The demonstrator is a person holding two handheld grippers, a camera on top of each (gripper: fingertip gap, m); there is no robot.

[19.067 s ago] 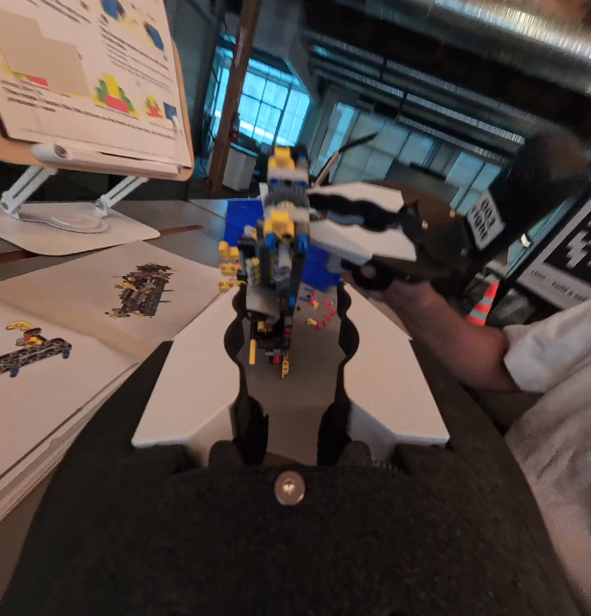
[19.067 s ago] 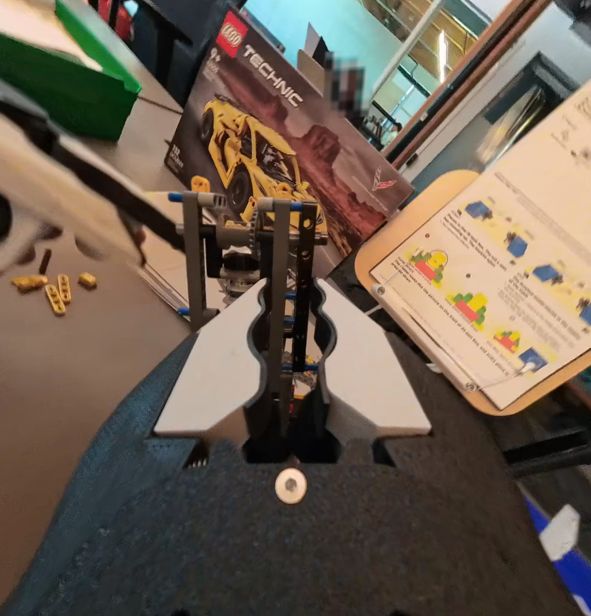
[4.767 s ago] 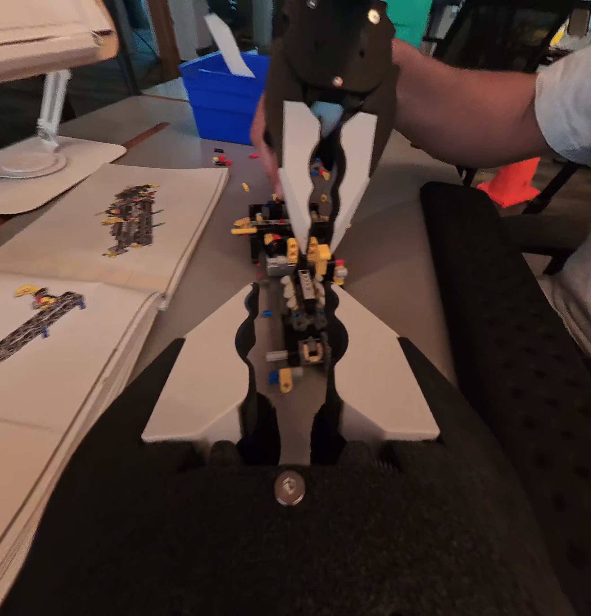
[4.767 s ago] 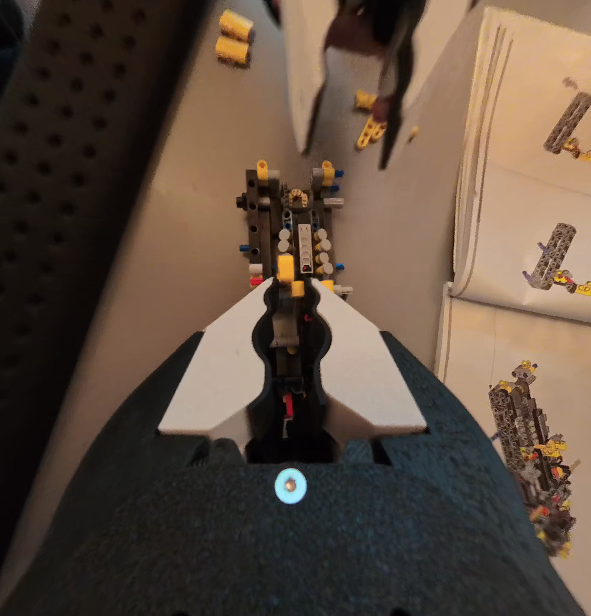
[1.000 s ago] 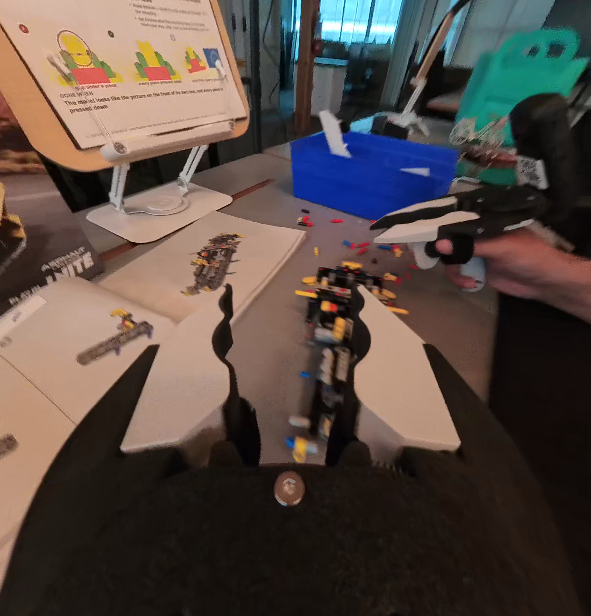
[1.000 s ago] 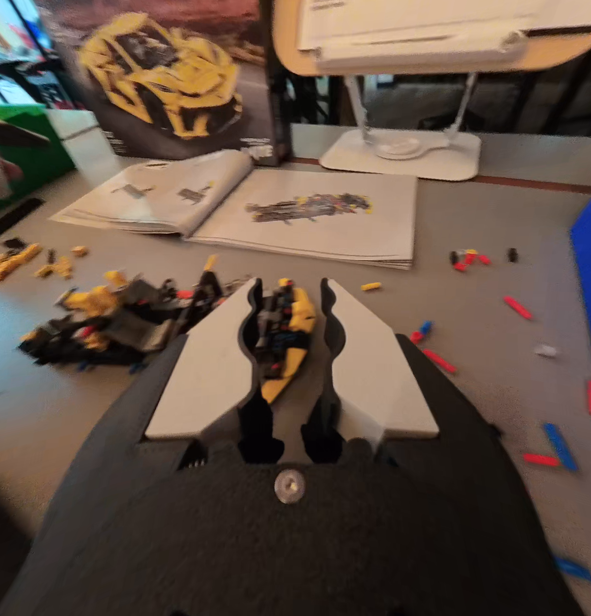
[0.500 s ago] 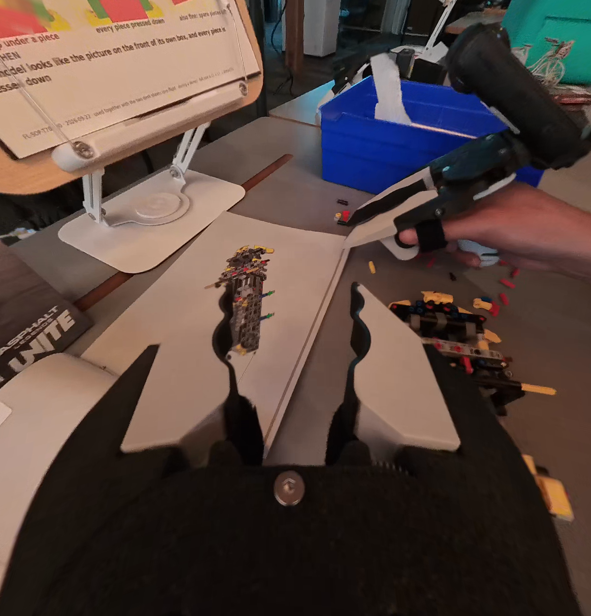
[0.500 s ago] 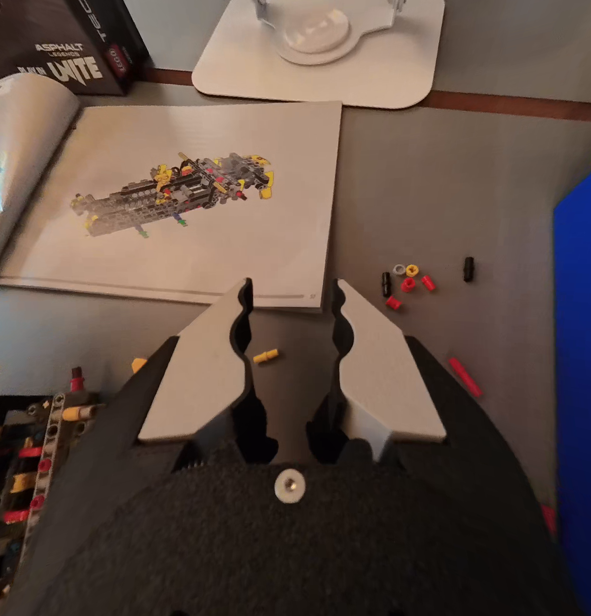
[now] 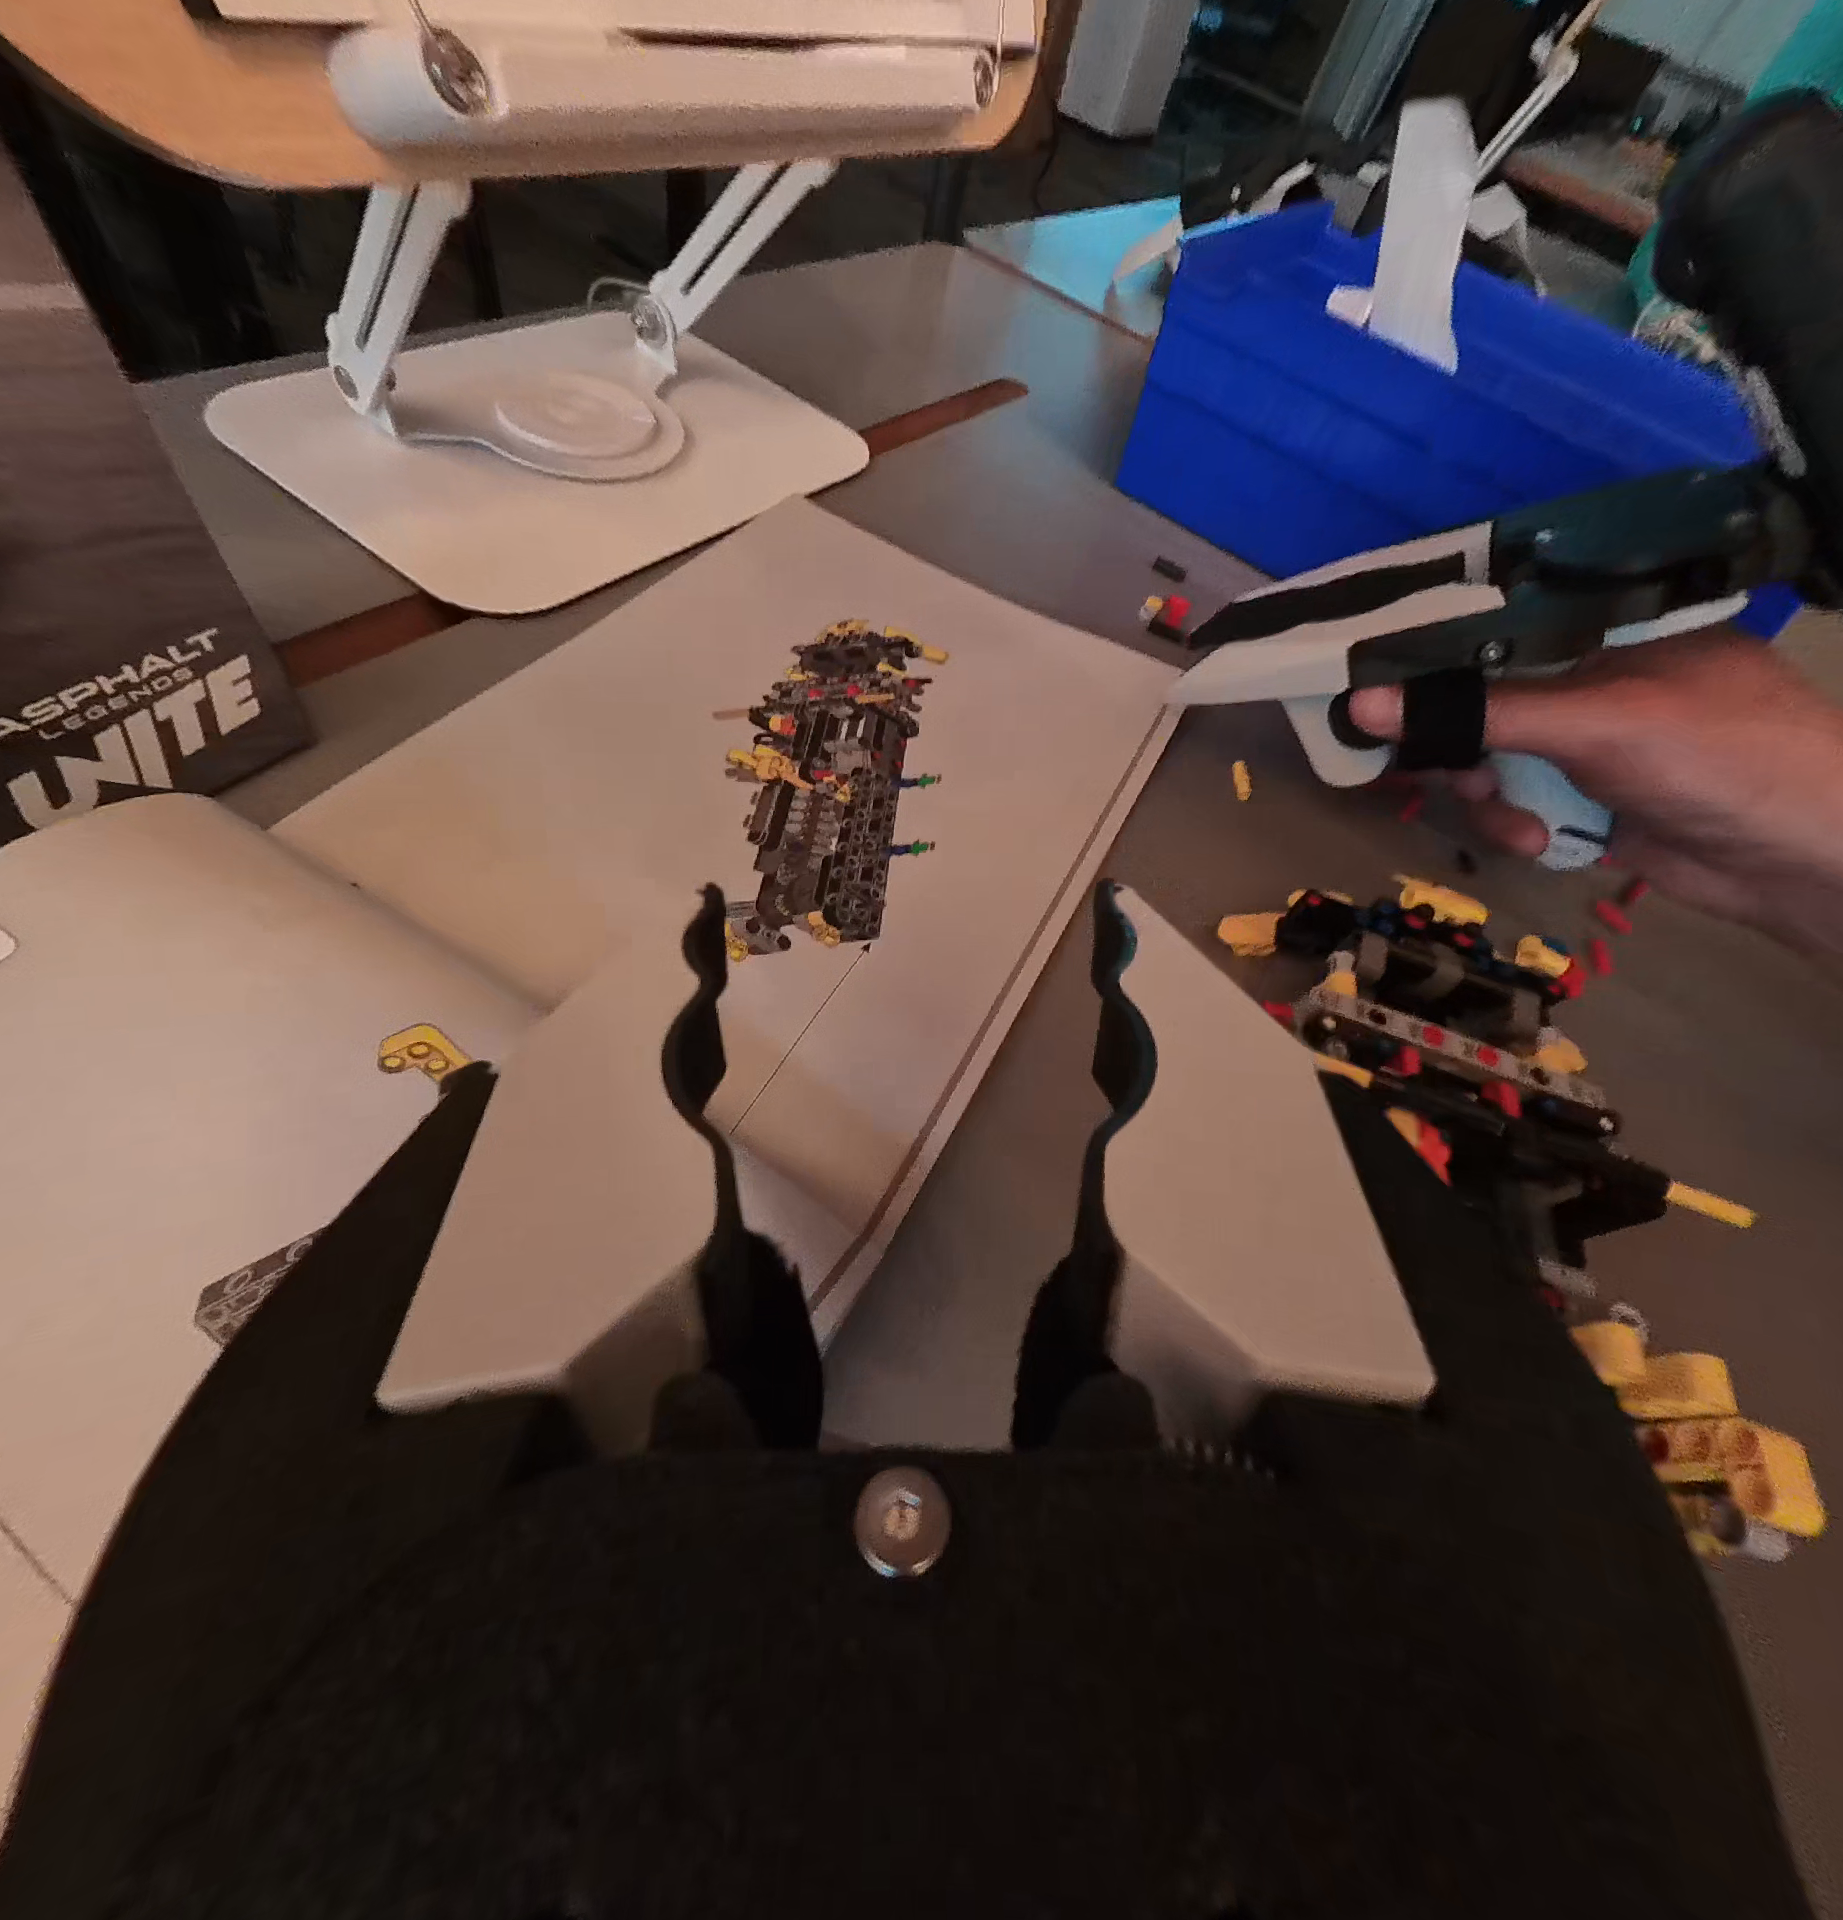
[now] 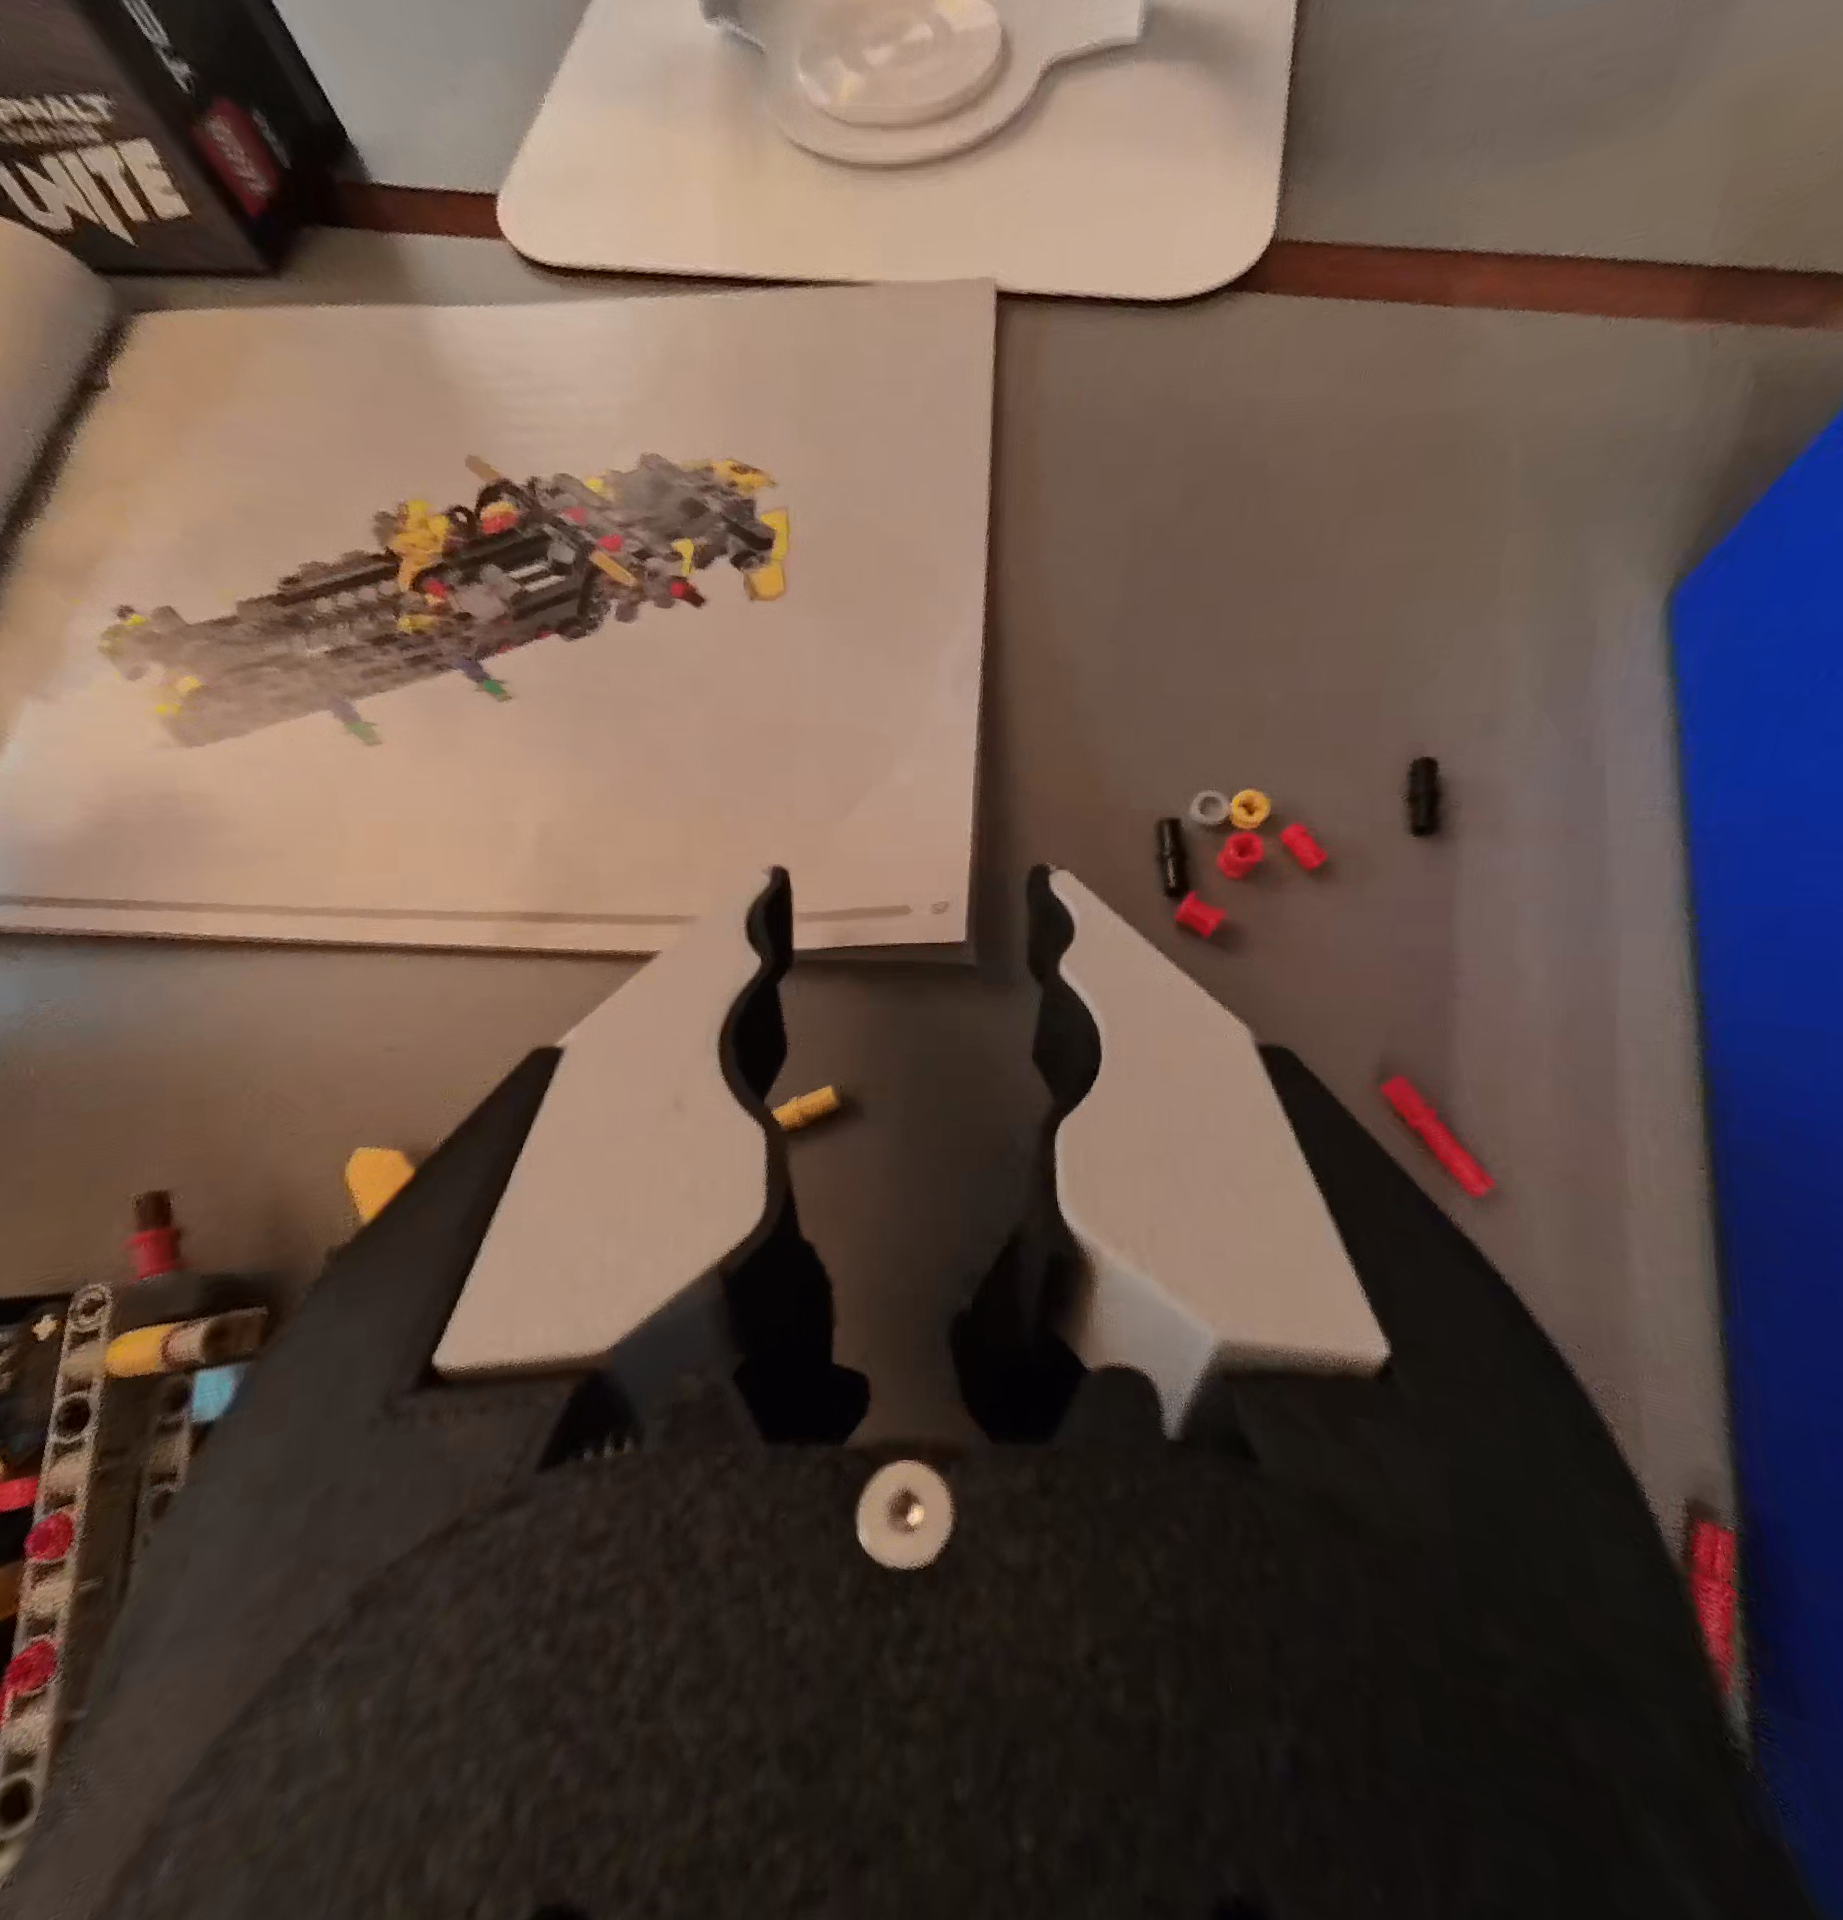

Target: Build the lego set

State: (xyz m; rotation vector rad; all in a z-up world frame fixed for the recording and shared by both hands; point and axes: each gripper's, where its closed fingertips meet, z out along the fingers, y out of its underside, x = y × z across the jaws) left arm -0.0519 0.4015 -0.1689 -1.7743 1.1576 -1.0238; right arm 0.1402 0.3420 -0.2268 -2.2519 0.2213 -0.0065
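Note:
The partly built black, grey and yellow lego chassis [image 9: 1457,1049] lies on the grey table to the right of my left gripper; its end also shows at the left edge of the right wrist view [image 10: 65,1455]. My left gripper [image 9: 901,904] is open and empty above the open instruction booklet [image 9: 605,831]. My right gripper [image 10: 909,883] is open and empty over the booklet's near right corner [image 10: 584,644]; it also shows in the left wrist view [image 9: 1197,649]. A small yellow pin [image 10: 808,1107] lies on the table between its fingers.
A blue bin [image 9: 1416,416] stands at the right. A white stand base [image 9: 543,457] and the set's box [image 9: 96,582] sit behind the booklet. Small red, black, grey and yellow pieces [image 10: 1239,842] lie near the bin. A yellow sub-assembly [image 9: 1706,1444] lies near the chassis.
Both grippers let go of the chassis, which now lies on the table. Both then moved over to the booklet, and in the last half second drew closer to its page.

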